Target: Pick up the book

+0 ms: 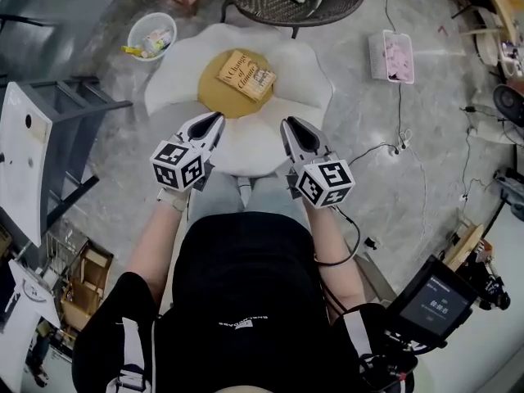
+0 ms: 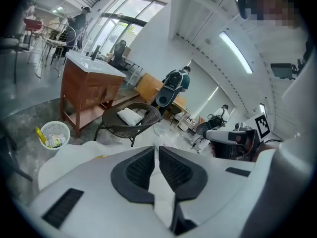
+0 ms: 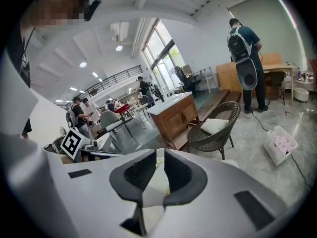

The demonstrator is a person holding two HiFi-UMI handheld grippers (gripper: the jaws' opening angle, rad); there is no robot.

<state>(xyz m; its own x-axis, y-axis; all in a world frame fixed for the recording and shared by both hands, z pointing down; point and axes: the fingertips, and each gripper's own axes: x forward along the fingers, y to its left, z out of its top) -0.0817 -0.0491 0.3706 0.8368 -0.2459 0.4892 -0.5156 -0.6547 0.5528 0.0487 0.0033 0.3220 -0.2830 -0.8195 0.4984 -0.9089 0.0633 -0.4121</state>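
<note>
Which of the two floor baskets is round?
The white wastebasket left of the flower-shaped white table; the right-hand basket is rectangular and holds pink things.

- a white petal-shaped table has a round yellow centre; the book lies flat there, askew.
- on the grey floor around the table: wastebasket at 10 o'clock, wicker chair at 12, crate at 3.

book lies on table, basket to its left.
</note>
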